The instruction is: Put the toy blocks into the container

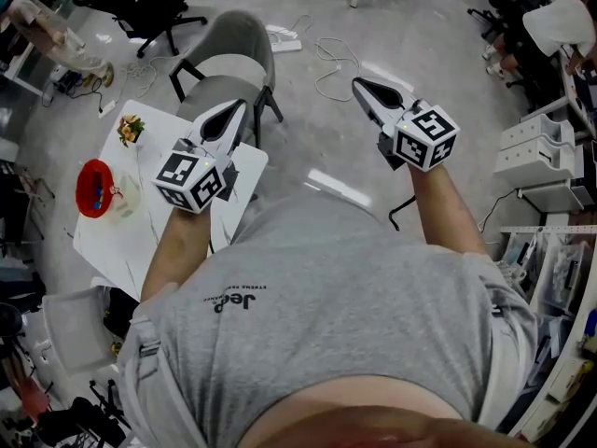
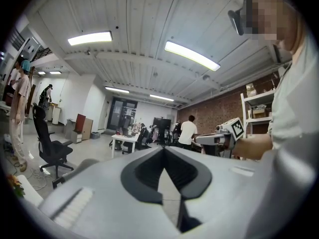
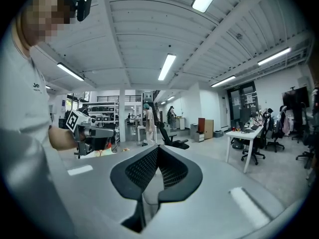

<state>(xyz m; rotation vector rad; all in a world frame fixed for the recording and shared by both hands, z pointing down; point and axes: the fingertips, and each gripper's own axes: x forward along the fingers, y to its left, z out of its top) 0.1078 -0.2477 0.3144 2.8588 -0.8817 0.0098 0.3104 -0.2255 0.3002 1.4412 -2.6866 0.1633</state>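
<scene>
One red bowl [image 1: 84,171] holding blue toy blocks [image 1: 94,194] sits on the white bench [image 1: 112,239] beside a grey chair [image 1: 233,49]; we hold the left tool [image 1: 240,106] and right tool [image 1: 360,83] closed and empty.

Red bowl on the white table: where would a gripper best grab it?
Probably take the red bowl by its rim, from above, one jaw inside and one outside: it sits open side up, so its thin edge suits a pinch.

Red container [image 1: 93,187] contents too small, perhaps blue blocks [image 1: 94,193], white table [image 1: 114,243] partly behind left forearm [image 1: 182,250]
</scene>
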